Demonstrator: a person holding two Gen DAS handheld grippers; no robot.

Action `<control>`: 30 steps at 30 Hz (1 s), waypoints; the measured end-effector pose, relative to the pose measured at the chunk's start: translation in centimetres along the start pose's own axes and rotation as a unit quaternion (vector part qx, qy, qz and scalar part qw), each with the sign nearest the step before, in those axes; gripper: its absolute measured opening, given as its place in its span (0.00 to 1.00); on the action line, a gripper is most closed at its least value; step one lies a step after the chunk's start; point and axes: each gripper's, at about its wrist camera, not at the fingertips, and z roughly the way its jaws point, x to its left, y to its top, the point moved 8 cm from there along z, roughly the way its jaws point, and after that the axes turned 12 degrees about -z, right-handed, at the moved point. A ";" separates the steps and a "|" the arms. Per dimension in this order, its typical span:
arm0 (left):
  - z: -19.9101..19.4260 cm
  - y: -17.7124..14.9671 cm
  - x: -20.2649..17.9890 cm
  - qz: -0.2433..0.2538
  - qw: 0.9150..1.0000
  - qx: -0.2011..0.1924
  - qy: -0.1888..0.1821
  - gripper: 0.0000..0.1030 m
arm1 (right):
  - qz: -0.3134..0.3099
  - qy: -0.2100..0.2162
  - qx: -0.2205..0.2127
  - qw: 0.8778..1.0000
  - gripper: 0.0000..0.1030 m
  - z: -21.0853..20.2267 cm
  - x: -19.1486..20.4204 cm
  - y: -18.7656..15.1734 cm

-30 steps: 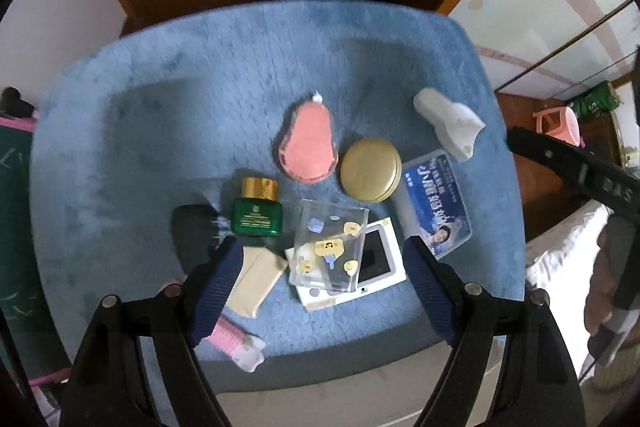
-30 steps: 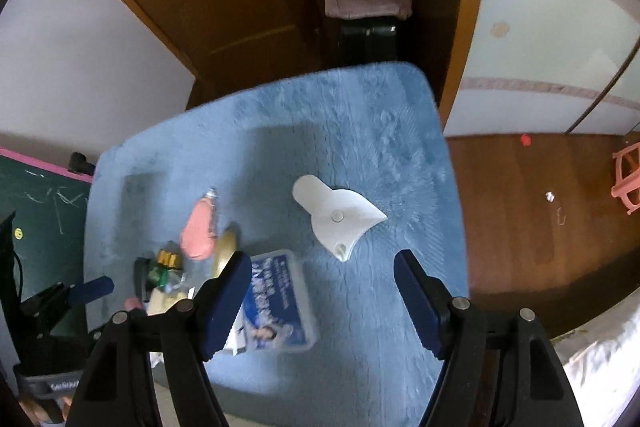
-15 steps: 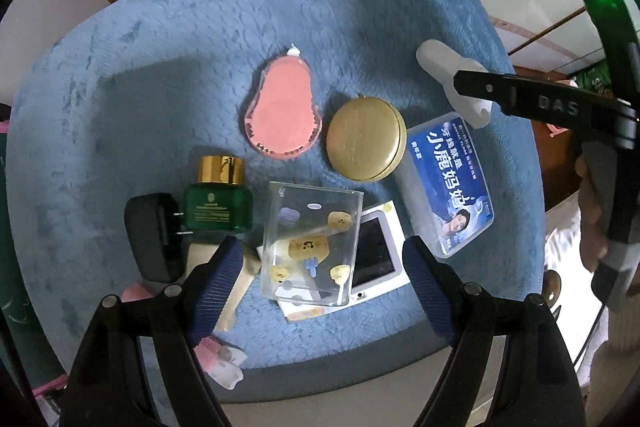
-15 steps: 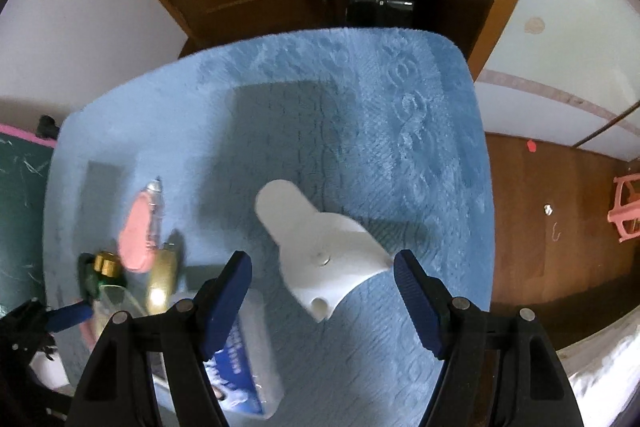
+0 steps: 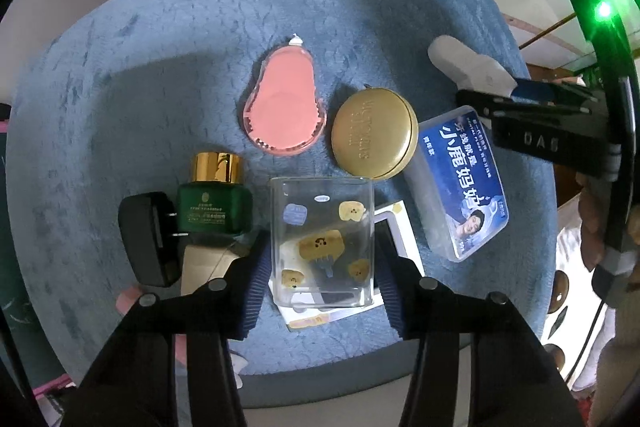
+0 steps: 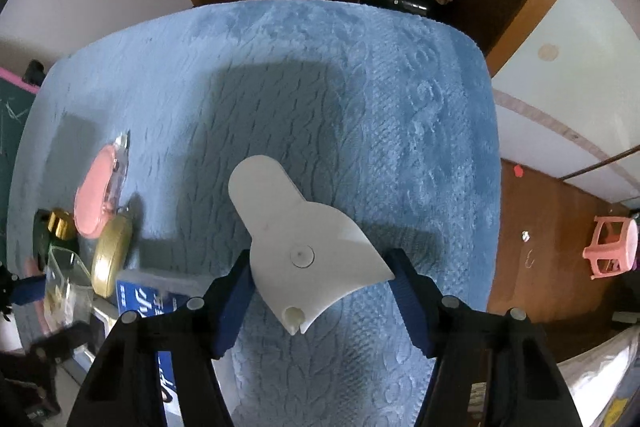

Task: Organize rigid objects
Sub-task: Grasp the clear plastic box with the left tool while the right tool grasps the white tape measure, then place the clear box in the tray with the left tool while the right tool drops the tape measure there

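Left tool (image 5: 320,283) is lower, jaws just closing around the clear box (image 5: 322,241); right tool (image 6: 320,303) likewise around the white piece (image 6: 304,243).

- The clear box (image 5: 322,243), printed with small yellow cartoon stickers, lies flat in front of you, partly over a white-framed tablet (image 5: 394,231).
- The white plastic piece (image 6: 304,247), flat with a rounded neck and a flared, pointed base, lies on the blue cloth at your right.
- The pink pear-shaped case (image 5: 284,105) lies flat, white tip pointing away.
- The round gold tin (image 5: 374,133) sits just beside it, touching the blue-labelled clear box (image 5: 464,183).
- The green bottle (image 5: 214,201) with a gold cap lies next to a black plug (image 5: 148,239).
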 end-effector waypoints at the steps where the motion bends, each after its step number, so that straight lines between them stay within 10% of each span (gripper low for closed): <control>1: -0.1 0.1 0.1 0.000 1.000 -0.003 0.002 0.51 | 0.003 0.000 -0.001 1.000 0.64 -0.2 0.3 -0.3; 15: -4.7 -2.2 2.3 -0.023 0.998 -0.055 -0.019 0.51 | 0.072 0.050 -0.079 0.993 0.64 -7.8 2.1 -2.8; 30: -19.5 -10.4 1.8 0.014 0.980 -0.194 -0.035 0.51 | 0.074 0.063 -0.216 0.971 0.64 -25.8 9.5 -10.6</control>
